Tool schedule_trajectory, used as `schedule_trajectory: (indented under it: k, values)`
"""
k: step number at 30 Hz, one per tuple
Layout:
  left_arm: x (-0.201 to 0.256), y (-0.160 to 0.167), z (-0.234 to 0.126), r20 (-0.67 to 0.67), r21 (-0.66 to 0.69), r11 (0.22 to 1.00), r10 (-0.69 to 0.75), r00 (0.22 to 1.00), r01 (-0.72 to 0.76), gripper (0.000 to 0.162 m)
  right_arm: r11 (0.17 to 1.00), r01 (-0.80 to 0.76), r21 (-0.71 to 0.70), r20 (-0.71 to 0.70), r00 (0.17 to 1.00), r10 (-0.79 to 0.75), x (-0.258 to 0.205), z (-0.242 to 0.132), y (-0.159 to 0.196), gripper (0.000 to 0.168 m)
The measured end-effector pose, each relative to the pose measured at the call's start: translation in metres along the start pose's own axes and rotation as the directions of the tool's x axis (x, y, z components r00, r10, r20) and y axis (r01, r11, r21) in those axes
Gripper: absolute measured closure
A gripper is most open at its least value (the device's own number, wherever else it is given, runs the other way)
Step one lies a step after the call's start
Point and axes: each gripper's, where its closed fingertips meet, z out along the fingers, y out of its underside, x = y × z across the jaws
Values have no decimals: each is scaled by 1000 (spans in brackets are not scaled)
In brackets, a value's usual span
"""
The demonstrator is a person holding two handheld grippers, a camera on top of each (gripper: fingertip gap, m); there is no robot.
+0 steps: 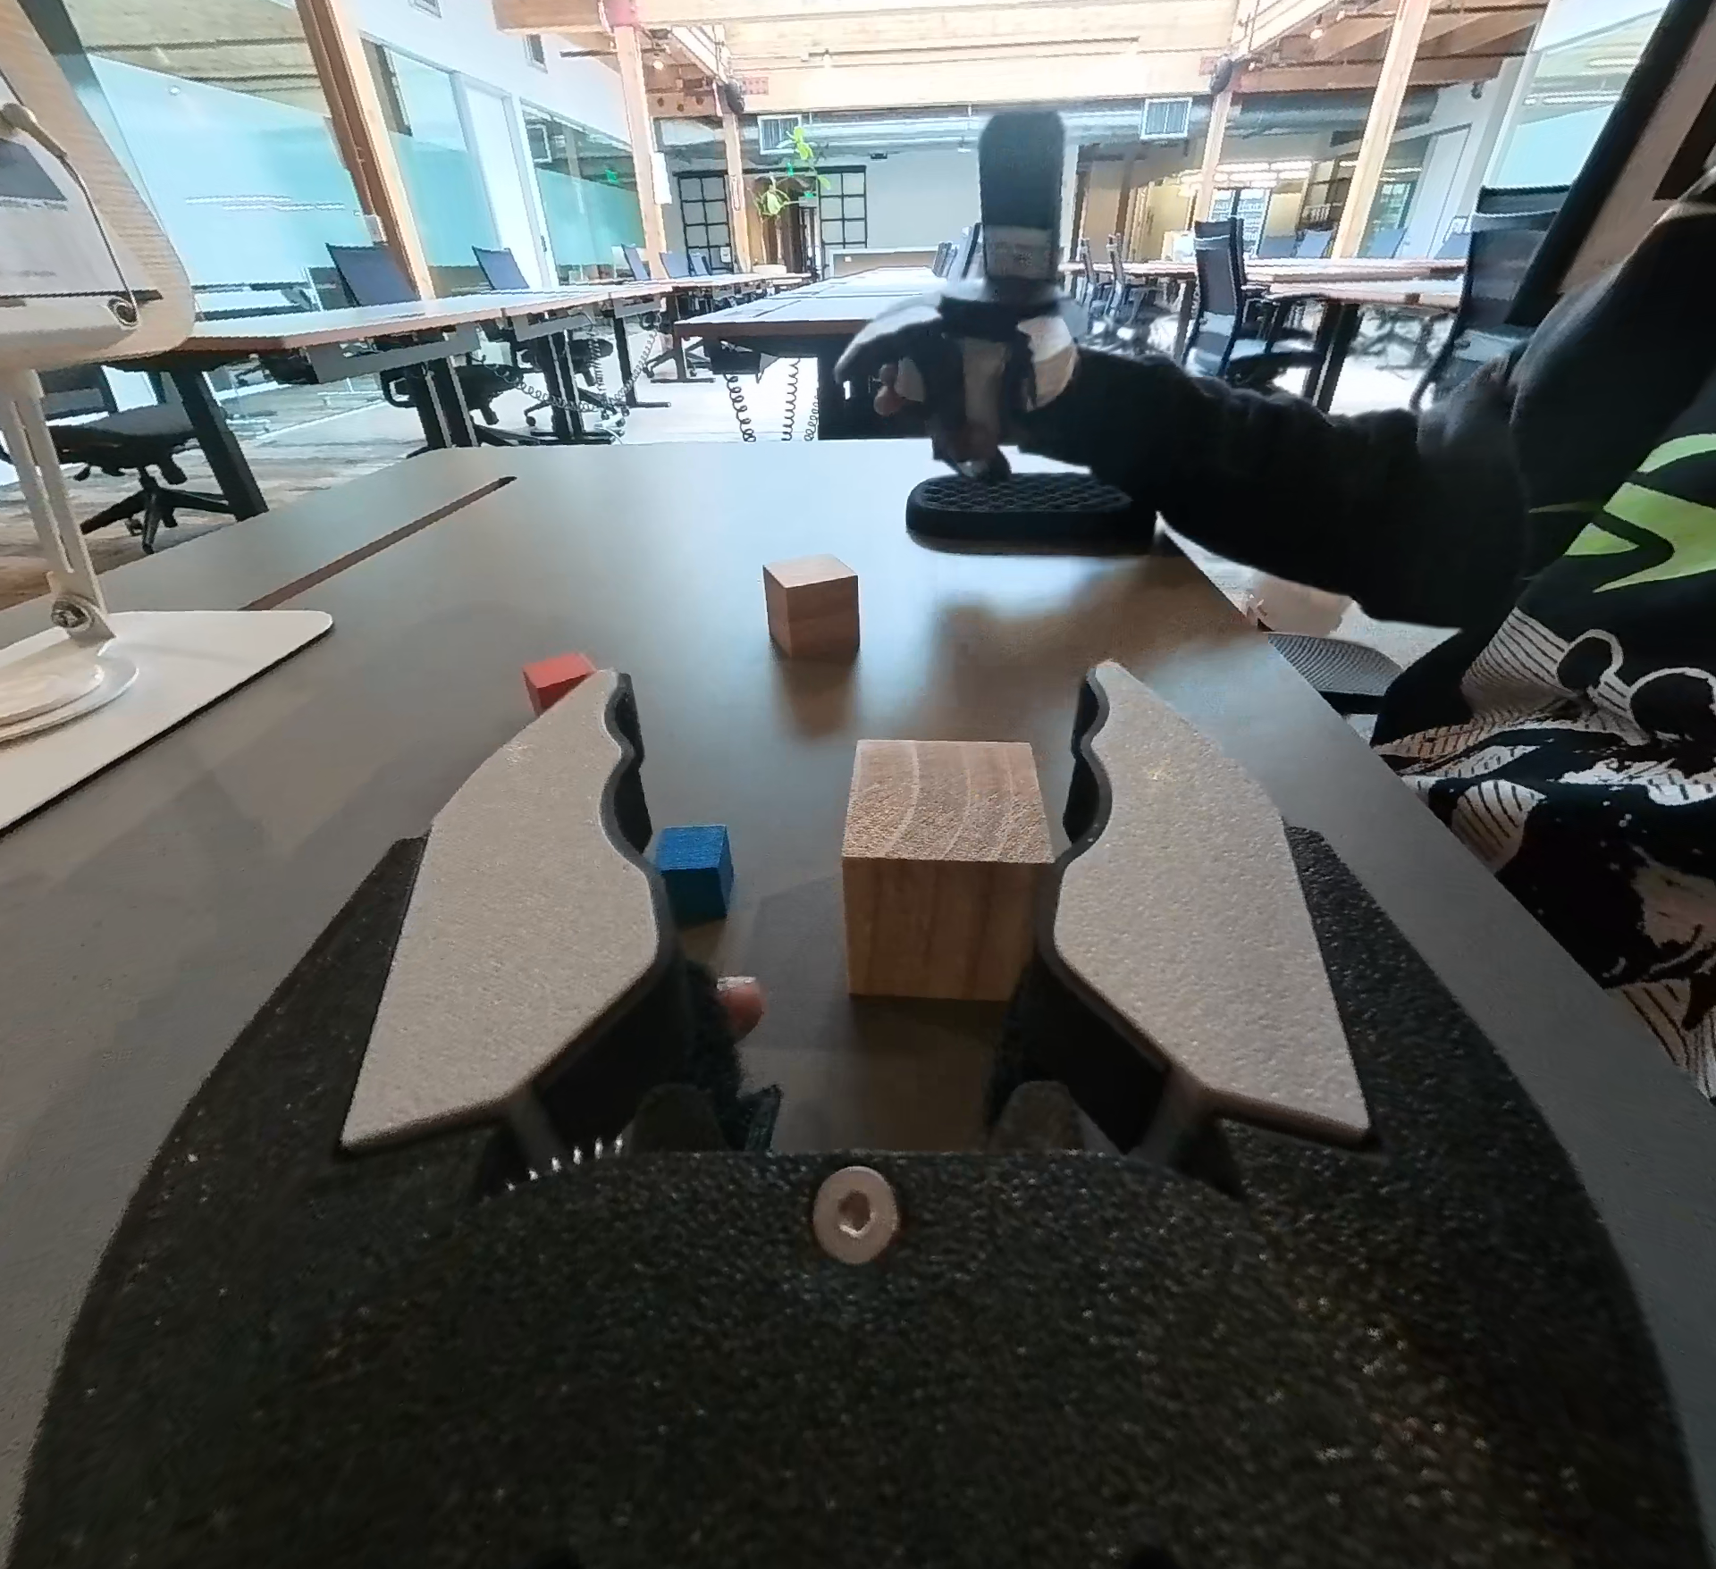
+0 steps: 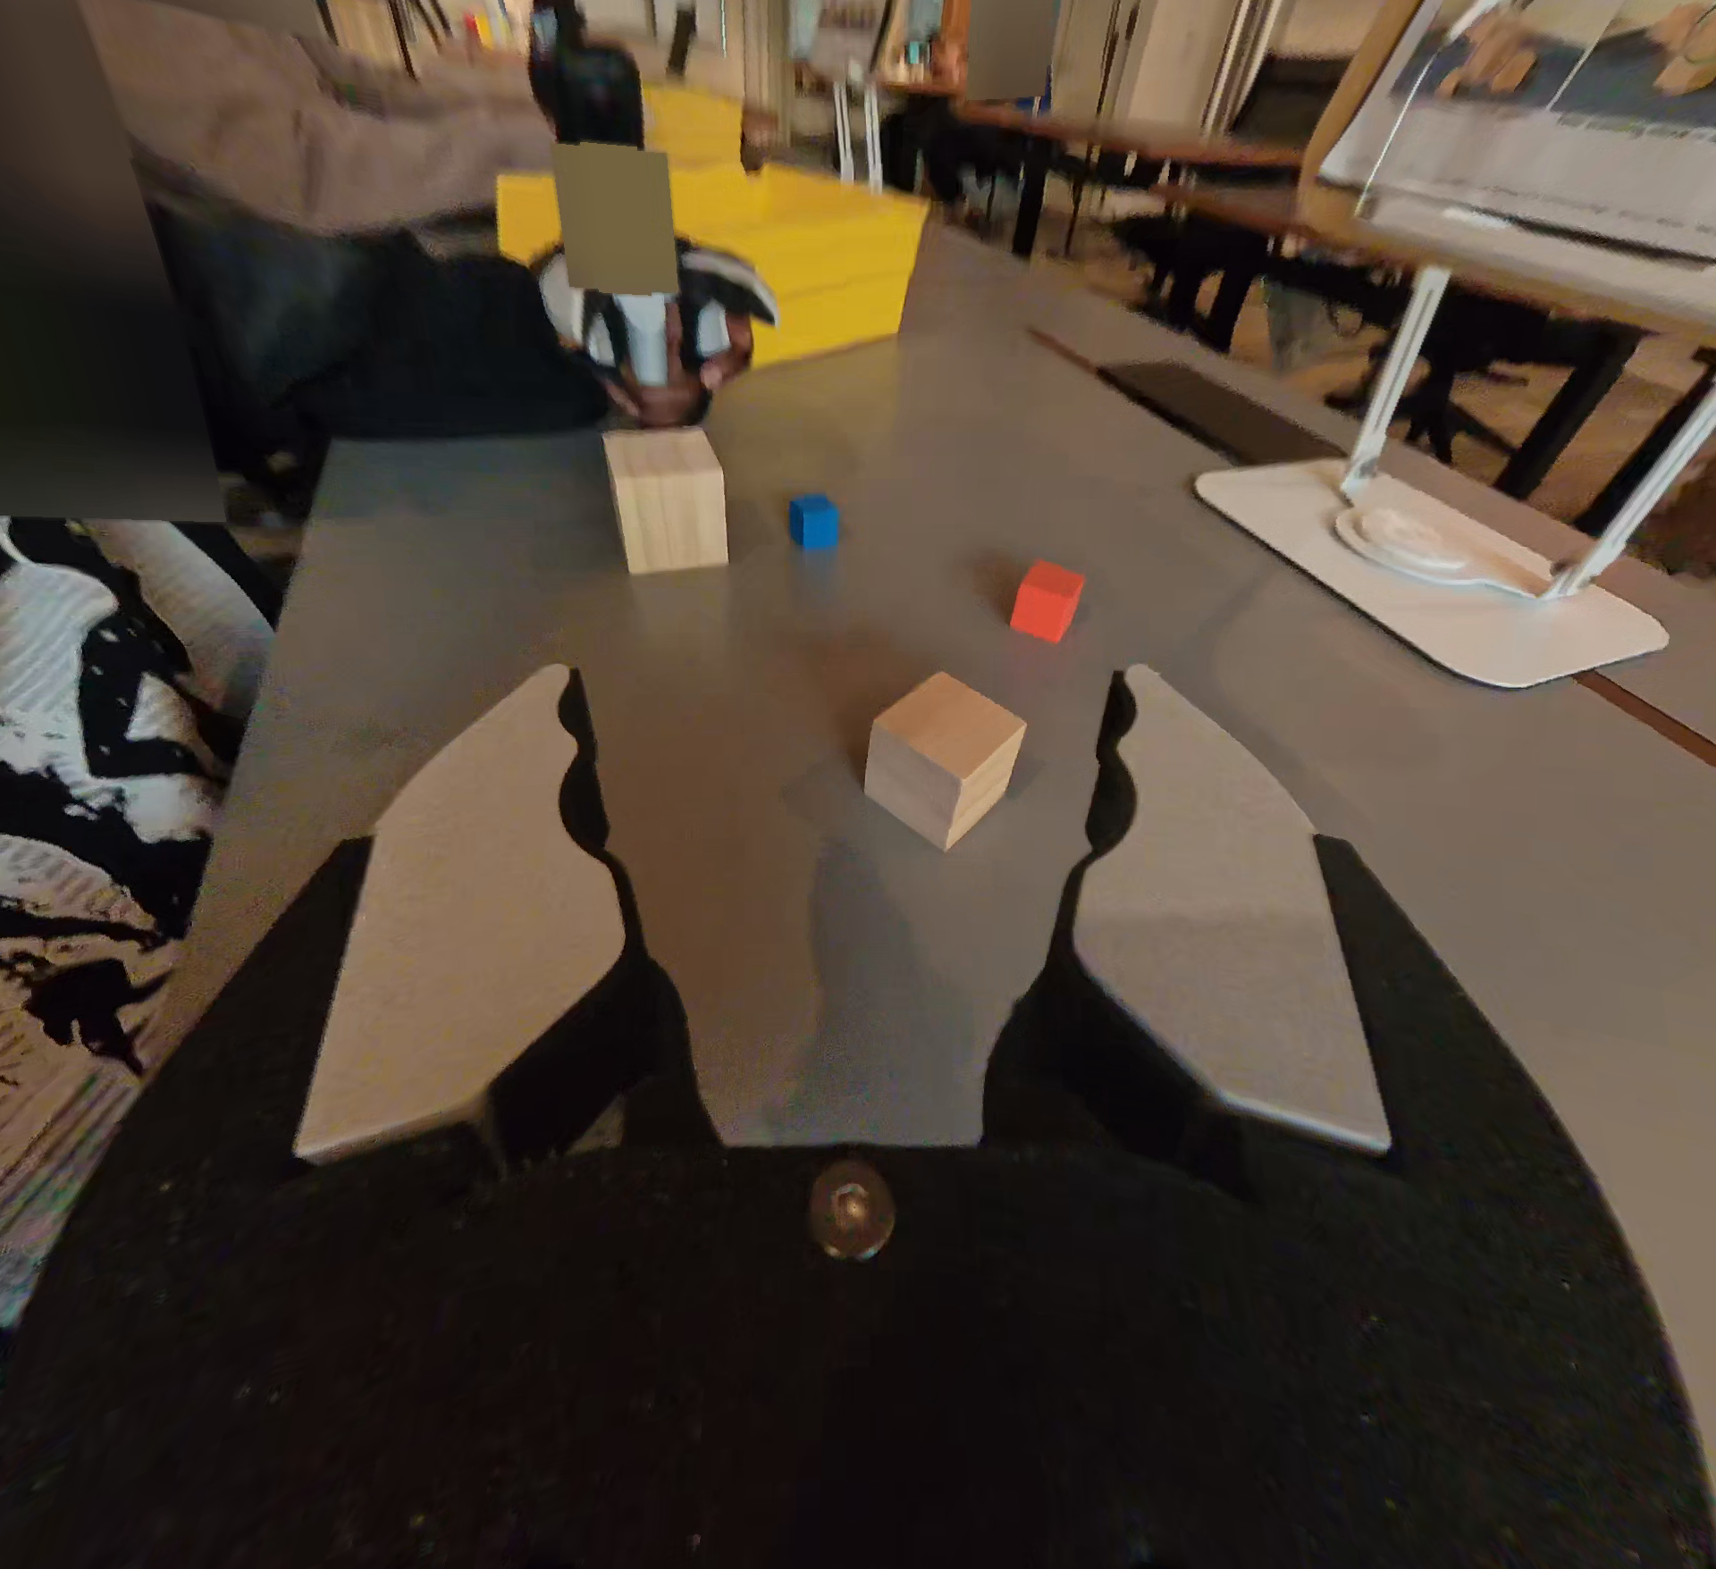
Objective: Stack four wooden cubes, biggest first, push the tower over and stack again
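The left gripper [image 1: 854, 791] stands with its jaws spread wide and empty, and the largest wooden cube [image 1: 942, 870] sits between them, close against the inner edge of the right-hand finger and well clear of the left-hand one. The blue cube [image 1: 695, 872] rests just inside the left-hand finger, beside the big cube but apart from it. The red cube [image 1: 555, 678] peeks out beyond that finger's tip, and the medium wooden cube [image 1: 811, 604] lies farther ahead along the jaw line.

The right gripper [image 2: 840, 749] is also wide open and empty. The medium cube [image 2: 942, 759] lies just ahead of its fingertips, turned corner-on and set toward the right-hand finger. The view is blurred, so the gap to the cube is hard to judge.

All four cubes lie singly on the dark table [image 1: 371, 596], so nothing is stacked. The left gripper is plainly nearer the biggest cube; closing squarely would likely need a small shift rightward to centre it.
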Motion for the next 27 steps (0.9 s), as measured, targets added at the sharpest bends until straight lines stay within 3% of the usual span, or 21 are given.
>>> schedule_trajectory:
  k: [3, 6, 10, 15, 19, 22, 24, 27]
  values:
    - [1, 1, 1, -7, -6, 1000, -1, 1000, 0, 73, 980, 60, -191, -10, 998, -63, 2, 16, 6, 66]
    - [2, 1, 1, -12, -11, 1000, 4, 1000, -4, 74, 902, 91, -422, -20, 994, -110, 9, 33, 25, 68]
    - [2, 2, 2, -12, -15, 1000, 6, 1000, -6, 75, 748, -72, -660, -157, 987, -44, 28, 49, 63, 78]
    - [2, 3, 2, -10, -23, 1000, 11, 1000, -11, 76, 694, -327, -641, -335, 933, 131, 29, 75, 81, 76]
    - [3, 4, 3, -12, -31, 999, 16, 1000, -16, 77, 651, -381, -657, -467, 883, 46, 42, 74, 88, 81]
    - [4, 5, 4, -15, -38, 999, 20, 1000, -21, 77, 643, -407, -649, -469, 879, 83, 36, 82, 92, 92]
    - [4, 6, 4, -19, -45, 999, 23, 1000, -24, 77, 642, -390, -660, -451, 889, 77, 35, 85, 93, 121]
    - [6, 6, 4, -28, -47, 998, 33, 999, -34, 77, 651, -343, -677, -418, 908, 43, 35, 88, 88, 122]
